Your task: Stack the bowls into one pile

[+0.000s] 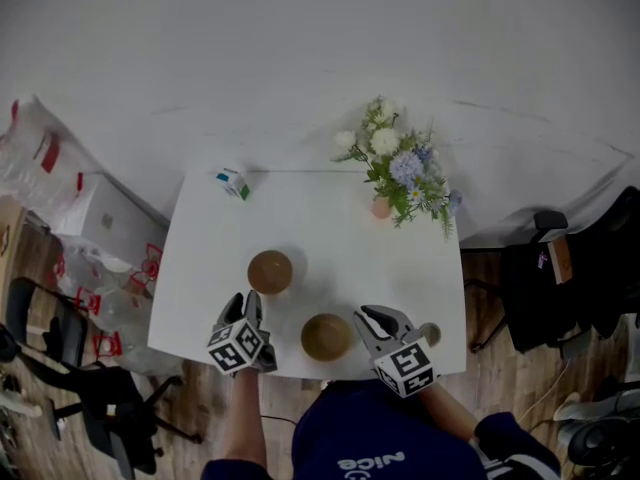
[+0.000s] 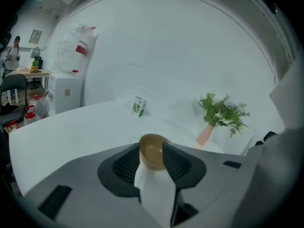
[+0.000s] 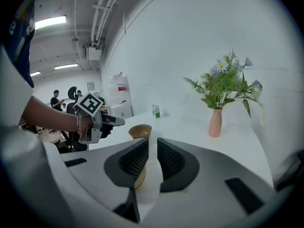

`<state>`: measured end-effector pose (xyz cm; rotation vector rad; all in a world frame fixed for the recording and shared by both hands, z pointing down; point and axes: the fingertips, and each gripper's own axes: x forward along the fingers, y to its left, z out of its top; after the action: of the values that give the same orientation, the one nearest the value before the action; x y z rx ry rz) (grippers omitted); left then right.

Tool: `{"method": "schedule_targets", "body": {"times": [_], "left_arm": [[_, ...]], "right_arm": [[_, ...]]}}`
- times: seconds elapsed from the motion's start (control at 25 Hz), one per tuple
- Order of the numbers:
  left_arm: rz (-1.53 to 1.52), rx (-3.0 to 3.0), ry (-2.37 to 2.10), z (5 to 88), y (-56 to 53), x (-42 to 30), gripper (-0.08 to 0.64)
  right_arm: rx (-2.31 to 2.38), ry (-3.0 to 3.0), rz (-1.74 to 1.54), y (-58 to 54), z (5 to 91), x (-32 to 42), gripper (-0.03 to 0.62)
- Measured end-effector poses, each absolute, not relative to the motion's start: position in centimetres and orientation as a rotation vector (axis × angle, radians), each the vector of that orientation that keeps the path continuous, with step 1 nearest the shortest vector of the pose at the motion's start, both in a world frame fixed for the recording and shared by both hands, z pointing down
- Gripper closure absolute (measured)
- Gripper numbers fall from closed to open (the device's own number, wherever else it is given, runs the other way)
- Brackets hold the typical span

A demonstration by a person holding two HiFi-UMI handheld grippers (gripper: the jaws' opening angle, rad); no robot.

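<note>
1. The near bowl (image 1: 327, 336) sits upright at the front edge of the table (image 1: 330, 218), right in front of me. The far bowl (image 1: 270, 271) stands apart from it, further in and to the left. Nothing is stacked yet.
2. My right gripper (image 1: 365, 318) is at the near bowl's right rim. Its jaws stand close together with a narrow gap, and I read that as a pinch on the rim. The rim shows only under one jaw, so the contact itself is my judgement.
3. My left gripper (image 1: 250, 300) has its jaws spread wide and pinches nothing. The far bowl is framed just beyond its tips.
4. I judge this to be the first pick-up. The next move calls for lifting the near bowl clear, centring it over the far bowl and lowering it level. A one-sided rim grip could let it tilt.
5. Only the head view shows how far apart the bowls are, and a small round thing beside my right gripper that I can't identify. Only the right gripper view shows the left gripper side-on by the far bowl.
</note>
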<state>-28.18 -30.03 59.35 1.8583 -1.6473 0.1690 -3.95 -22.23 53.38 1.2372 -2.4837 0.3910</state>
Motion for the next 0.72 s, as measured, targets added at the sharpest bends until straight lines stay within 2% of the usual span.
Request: {"method": "schedule_targets", "body": {"times": [0.72], "left_arm": [[0.254,1.641,-1.548,65.6,-34.6,-28.7,0.416]], "right_arm": [[1.287,-2.384,0.476,-21.3,55.4,-2.1,0.522]]}}
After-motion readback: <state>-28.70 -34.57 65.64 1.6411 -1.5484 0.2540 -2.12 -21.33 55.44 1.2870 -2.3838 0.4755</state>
